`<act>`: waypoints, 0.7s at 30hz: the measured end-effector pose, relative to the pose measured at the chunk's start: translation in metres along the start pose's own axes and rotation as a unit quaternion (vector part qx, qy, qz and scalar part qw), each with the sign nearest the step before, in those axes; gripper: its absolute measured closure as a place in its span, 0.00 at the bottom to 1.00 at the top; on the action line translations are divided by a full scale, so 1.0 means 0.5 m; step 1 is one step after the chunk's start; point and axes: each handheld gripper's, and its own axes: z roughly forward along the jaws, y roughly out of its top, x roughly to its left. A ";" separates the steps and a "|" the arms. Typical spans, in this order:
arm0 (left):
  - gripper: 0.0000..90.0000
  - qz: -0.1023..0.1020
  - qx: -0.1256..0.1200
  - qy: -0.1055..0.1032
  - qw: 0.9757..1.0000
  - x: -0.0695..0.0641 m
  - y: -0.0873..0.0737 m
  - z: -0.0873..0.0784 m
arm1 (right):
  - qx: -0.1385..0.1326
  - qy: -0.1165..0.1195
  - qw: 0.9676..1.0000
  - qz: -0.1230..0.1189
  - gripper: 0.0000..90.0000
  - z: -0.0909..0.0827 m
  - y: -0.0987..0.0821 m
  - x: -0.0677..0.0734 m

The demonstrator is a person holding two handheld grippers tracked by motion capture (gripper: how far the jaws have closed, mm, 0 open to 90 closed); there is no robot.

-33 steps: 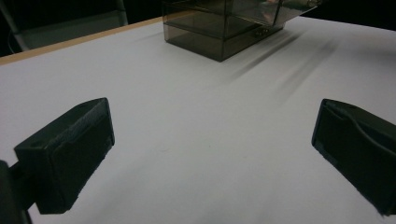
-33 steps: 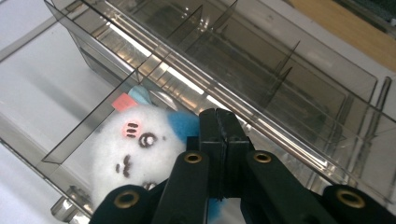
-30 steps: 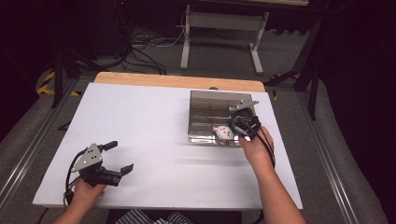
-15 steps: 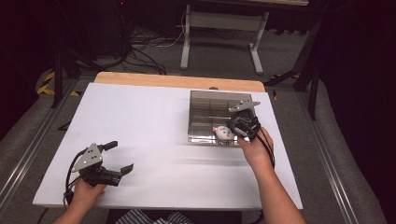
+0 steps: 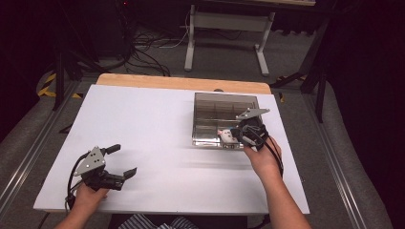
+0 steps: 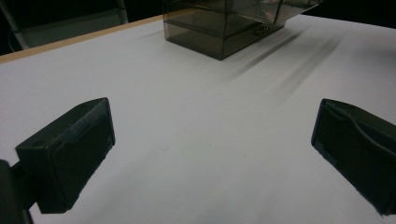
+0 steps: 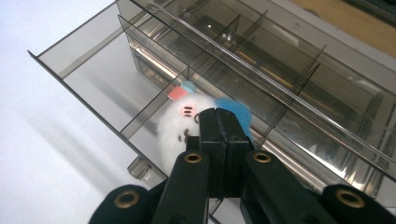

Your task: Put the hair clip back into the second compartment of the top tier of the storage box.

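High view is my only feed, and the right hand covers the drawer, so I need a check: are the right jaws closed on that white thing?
Observer: The right gripper has its jaws shut flat together, tips against the fur of the white fluffy toy; whether they pinch fur, I cannot tell.
Operator: Where is the toy?
Observer: At a divider of the pulled-out smoky clear plastic drawer; it shows a blue patch and a pink tag.
Operator: And the left side?
Observer: The left gripper has its jaws wide open, nothing between them, above the white table.
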 end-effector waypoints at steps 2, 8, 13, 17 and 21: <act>0.01 0.000 0.000 0.000 1.000 0.000 0.000 0.000 | 0.003 -0.006 1.000 -0.005 1.00 0.006 0.001 0.002; 0.02 -0.001 0.003 -0.006 1.000 -0.002 0.002 0.000 | 0.001 -0.005 1.000 -0.002 1.00 0.009 -0.001 0.000; 0.03 -0.001 -0.001 -0.016 1.000 -0.010 0.011 0.003 | 0.001 -0.007 1.000 -0.003 1.00 0.011 -0.001 0.001; 0.03 0.006 0.000 -0.022 1.000 -0.018 0.018 0.010 | -0.003 -0.016 1.000 -0.003 1.00 0.015 0.000 0.002; 0.05 0.001 -0.001 -0.037 0.999 -0.023 0.026 0.015 | -0.003 -0.021 1.000 -0.006 1.00 0.016 0.000 0.003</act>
